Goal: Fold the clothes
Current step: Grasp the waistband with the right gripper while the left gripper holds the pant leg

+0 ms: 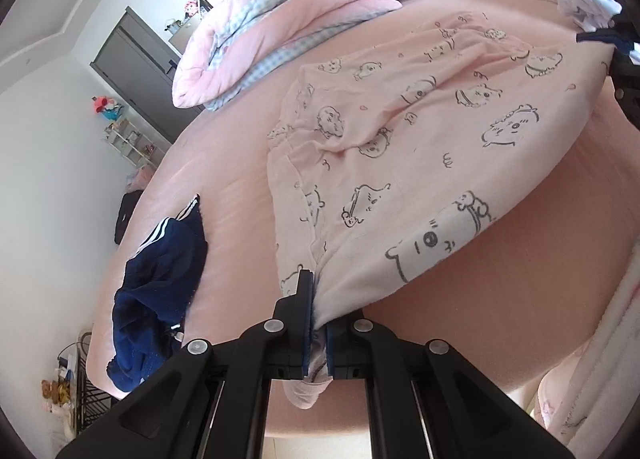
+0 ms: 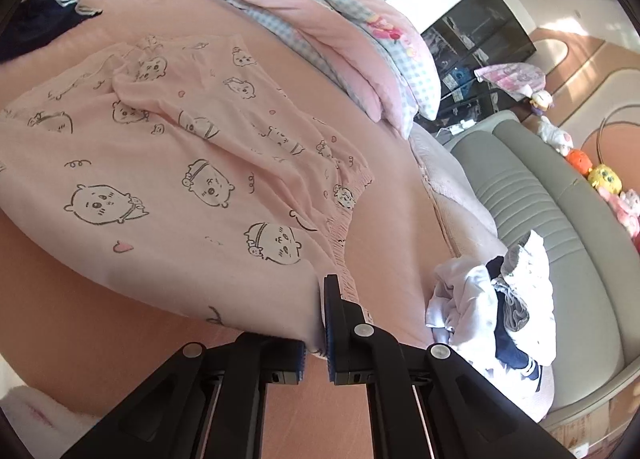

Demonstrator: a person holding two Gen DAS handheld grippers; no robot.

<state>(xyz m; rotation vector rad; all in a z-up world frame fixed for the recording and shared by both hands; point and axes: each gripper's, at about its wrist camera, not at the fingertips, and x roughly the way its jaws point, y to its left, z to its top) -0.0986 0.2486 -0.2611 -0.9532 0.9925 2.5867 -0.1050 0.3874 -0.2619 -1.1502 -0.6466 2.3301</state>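
Pink pajama pants with black cartoon-animal prints (image 1: 400,163) lie stretched across the pink bed; they also show in the right wrist view (image 2: 168,163). My left gripper (image 1: 318,299) is shut on one end of the pants, at the leg hem, and holds it a little above the bed. My right gripper (image 2: 320,299) is shut on the other end, at the elastic waistband (image 2: 344,227). The cloth hangs taut between the two grippers. The right gripper's body shows at the far right edge of the left wrist view (image 1: 628,71).
A navy garment with white stripes (image 1: 160,275) lies crumpled at the bed's left edge. A folded pink and blue-check quilt (image 2: 328,27) lies at the far side. A pile of white and navy clothes (image 2: 496,303) sits by the grey headboard (image 2: 532,195). Plush toys line the headboard's ledge.
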